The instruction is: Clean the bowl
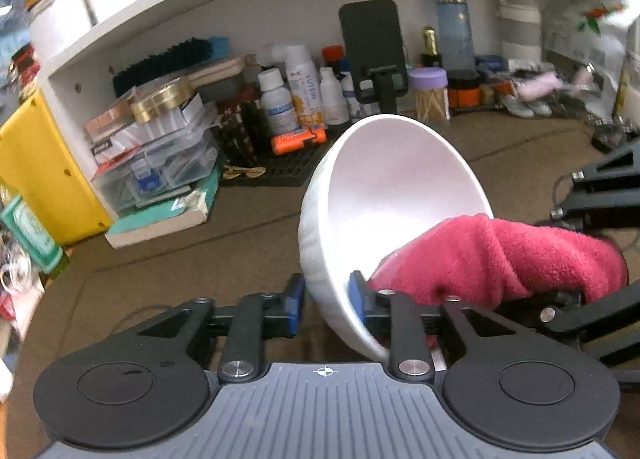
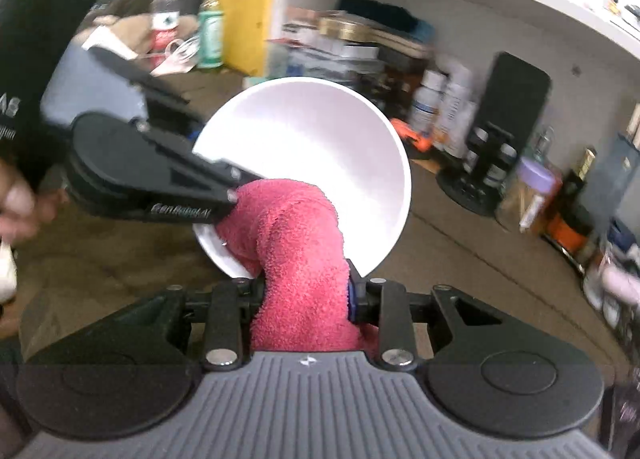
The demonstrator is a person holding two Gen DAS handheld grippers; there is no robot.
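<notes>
Now your left gripper (image 1: 326, 299) loosely straddles tilted white bowl (image 1: 384, 183) rim, cavity facing your right gripper (image 2: 306, 293) clamping red towel (image 2: 296, 239) for wiping

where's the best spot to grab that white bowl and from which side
Grip the bowl by its rim wall at the lower edge, one finger inside and one outside, coming from below its opening. It is tilted on its side with the mouth exposed, so the thin wall fits between the fingers, as the left gripper straddles it now. The red cloth takes up the inside beside it.
</notes>
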